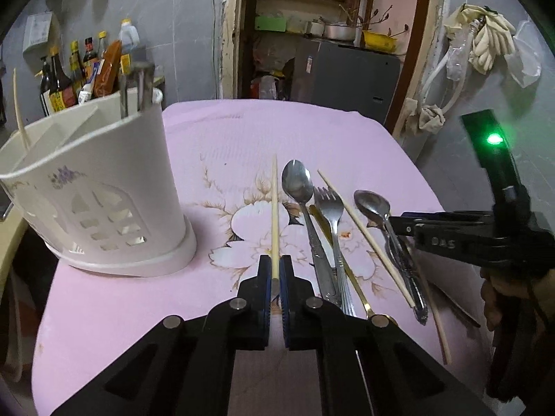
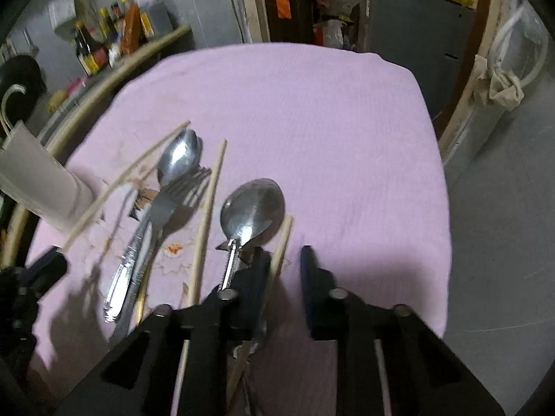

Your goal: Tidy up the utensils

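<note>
My left gripper [image 1: 275, 270] is shut on a pale wooden chopstick [image 1: 274, 215] that points away over the pink cloth. A white utensil holder [image 1: 100, 187] stands to its left and holds a chopstick and metal handles. Right of it lie a large spoon [image 1: 297, 182], a fork [image 1: 329, 204], a second chopstick [image 1: 364, 232] and a small spoon [image 1: 373, 204]. My right gripper [image 2: 286, 260] is open above the cloth, with a chopstick [image 2: 281, 246] between its fingers and the small spoon [image 2: 253, 208] just left.
The table under the pink floral cloth [image 1: 225, 131] ends at a doorway with a grey cabinet [image 1: 347, 72]. Sauce bottles [image 1: 69, 79] stand on a counter behind the holder. A gold-handled utensil [image 1: 347, 274] lies under the fork.
</note>
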Demonstrator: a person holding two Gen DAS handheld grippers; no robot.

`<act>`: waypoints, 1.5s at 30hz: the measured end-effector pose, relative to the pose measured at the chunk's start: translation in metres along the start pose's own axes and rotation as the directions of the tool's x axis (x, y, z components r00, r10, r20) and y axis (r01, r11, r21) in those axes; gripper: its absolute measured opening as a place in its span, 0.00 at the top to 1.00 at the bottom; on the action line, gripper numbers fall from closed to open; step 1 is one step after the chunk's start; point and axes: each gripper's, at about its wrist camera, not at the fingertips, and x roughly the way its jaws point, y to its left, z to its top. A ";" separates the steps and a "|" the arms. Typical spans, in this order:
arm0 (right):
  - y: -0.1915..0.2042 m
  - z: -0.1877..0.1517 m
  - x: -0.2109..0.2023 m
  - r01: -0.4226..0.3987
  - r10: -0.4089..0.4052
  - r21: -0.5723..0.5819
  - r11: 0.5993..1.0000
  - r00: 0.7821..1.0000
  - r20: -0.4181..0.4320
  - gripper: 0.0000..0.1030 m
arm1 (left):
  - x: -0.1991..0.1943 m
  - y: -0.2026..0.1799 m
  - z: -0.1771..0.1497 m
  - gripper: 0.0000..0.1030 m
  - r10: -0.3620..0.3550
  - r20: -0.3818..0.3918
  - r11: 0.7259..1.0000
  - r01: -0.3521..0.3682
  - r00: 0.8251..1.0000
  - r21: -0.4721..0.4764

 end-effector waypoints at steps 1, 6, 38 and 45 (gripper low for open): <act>0.000 0.001 0.000 -0.009 0.009 0.013 1.000 1.000 -0.012 0.93 | -0.003 0.000 0.001 0.95 0.000 0.006 1.000 0.000 1.000 0.002; -0.017 -0.004 -0.017 -0.090 0.090 0.139 0.986 0.996 0.010 0.96 | -0.024 0.001 0.010 0.95 -0.008 0.038 1.000 0.007 0.999 0.025; 0.050 -0.054 -0.158 -0.355 0.266 0.077 0.932 0.810 0.522 0.96 | -0.121 0.061 0.053 0.95 -0.121 0.153 0.992 0.115 0.981 0.051; 0.080 -0.034 -0.185 -0.377 0.296 0.025 0.926 0.766 0.571 0.96 | -0.141 0.087 0.062 0.95 -0.138 0.156 0.989 0.129 0.978 0.066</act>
